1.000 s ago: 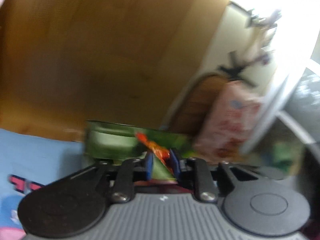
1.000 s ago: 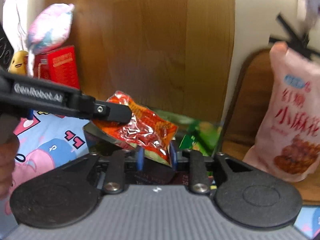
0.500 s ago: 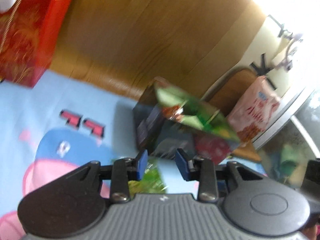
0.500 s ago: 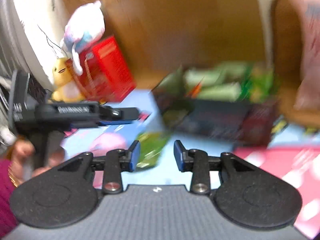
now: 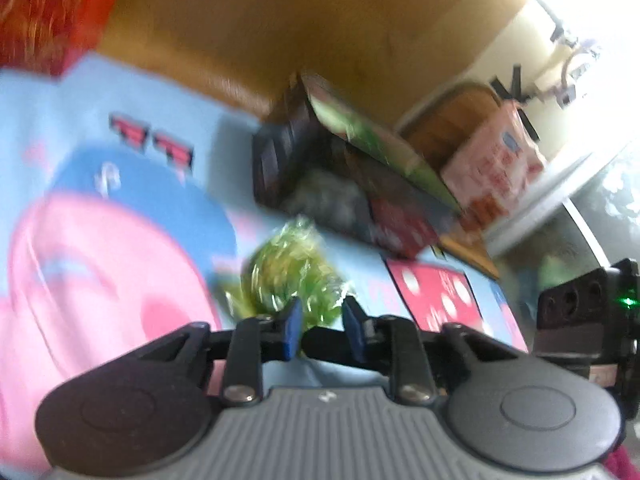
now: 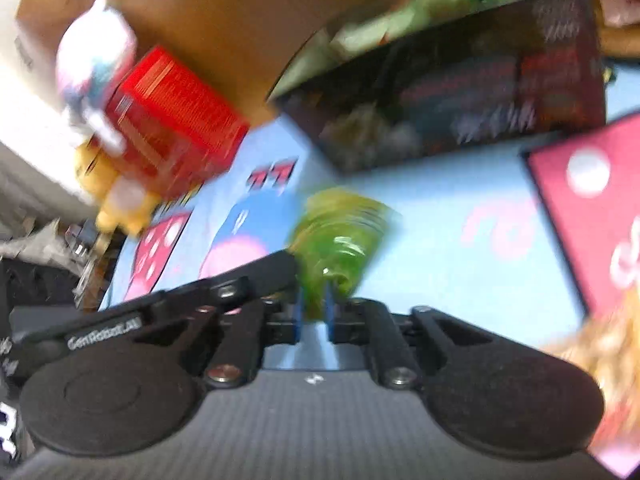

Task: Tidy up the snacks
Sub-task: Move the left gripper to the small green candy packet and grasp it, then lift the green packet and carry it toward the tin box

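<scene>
Green snack bag (image 6: pixel 340 236) lies on the blue cartoon sheet (image 6: pixel 460 200), in front of the dark snack box (image 6: pixel 460 92). Right gripper (image 6: pixel 312 312) is clamped tight on the bag's near end. Left gripper (image 5: pixel 320 322) sits at the same bag (image 5: pixel 288 272), jaws narrow and closing; too blurred to tell if its pads touch it. Red box (image 6: pixel 176 120) stands well apart, far left.
</scene>
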Tool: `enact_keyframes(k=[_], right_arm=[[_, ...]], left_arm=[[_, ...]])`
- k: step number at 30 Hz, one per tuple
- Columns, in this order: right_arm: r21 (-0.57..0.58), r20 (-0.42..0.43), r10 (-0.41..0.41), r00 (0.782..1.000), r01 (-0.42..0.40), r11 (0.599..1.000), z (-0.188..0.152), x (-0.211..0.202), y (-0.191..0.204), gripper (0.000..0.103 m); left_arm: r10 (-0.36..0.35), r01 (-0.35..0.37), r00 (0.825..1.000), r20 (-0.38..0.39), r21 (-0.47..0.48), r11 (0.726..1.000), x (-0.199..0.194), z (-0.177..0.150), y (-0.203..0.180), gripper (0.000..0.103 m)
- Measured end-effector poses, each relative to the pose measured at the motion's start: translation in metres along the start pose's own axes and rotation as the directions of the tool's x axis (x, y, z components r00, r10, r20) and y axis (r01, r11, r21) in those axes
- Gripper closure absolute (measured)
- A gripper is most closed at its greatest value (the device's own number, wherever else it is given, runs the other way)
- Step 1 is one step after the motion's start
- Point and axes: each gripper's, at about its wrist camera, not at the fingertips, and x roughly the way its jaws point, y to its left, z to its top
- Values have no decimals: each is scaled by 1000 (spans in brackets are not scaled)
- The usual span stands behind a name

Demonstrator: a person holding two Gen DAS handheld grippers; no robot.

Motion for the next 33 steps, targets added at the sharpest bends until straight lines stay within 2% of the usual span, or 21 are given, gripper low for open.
enact_keyframes(k=[4, 6, 7, 9, 10, 11, 12, 13, 17, 19, 22, 24, 28, 30, 33], right_arm=[[-24, -25, 51, 998, -52, 998, -32, -22, -2, 98], [-80, -11, 29, 1000, -30, 996, -36, -33, 2, 98], [-105, 26, 9, 1000, -7, 994, -34, -39, 3, 97], [-96, 96, -26, 995, 36, 995, -19, -43, 1, 96], [-65, 136, -39, 990, 48, 997, -7, -45, -3, 94], [-34, 160, -54, 986, 61, 998, 3, -43, -7, 91], [-4, 171, -66, 983, 68, 998, 13, -41, -11, 83], [19, 172, -72, 983, 69, 997, 22, -37, -15, 78], [53, 114, -108, 988, 103, 993, 44, -13, -24, 77], [46, 80, -131, 988, 127, 991, 44, -2, -25, 77], [27, 103, -129, 986, 126, 992, 34, 0, -22, 76], [15, 113, -130, 985, 129, 991, 28, -4, -21, 76], [7, 115, -99, 988, 99, 995, 7, -14, -18, 76], [-21, 112, -80, 991, 83, 996, -12, -22, -11, 76], [-123, 101, -28, 995, 40, 992, -51, -37, 0, 73]], left_arm=[[-9, 10, 1000, -21, 42, 999, -13, -33, -3, 83], [-18, 18, 1000, 5, 32, 999, -26, -43, -3, 81], [-21, 21, 1000, 11, 19, 1000, -30, -44, -1, 81], [-15, 15, 999, 29, -27, 1000, -34, -40, 4, 80], [6, -4, 999, 43, -47, 999, -35, -36, 6, 74], [36, -32, 998, 59, -73, 997, -36, -32, 9, 64], [57, -49, 996, 75, -101, 994, -35, -28, 11, 60], [61, -50, 994, 87, -122, 991, -35, -24, 13, 57], [65, -49, 994, 92, -164, 985, -24, -2, 20, 57], [58, -46, 996, 69, -162, 986, -12, 3, 20, 63], [58, -48, 997, 58, -156, 987, 1, 4, 18, 84], [41, -31, 998, 56, -162, 986, 2, 1, 19, 85], [17, -15, 1000, 24, -106, 994, -12, -14, 13, 86], [3, -3, 1000, 1, -81, 997, -24, -30, 11, 86], [-38, 37, 999, -16, -60, 997, -49, -57, 14, 86]])
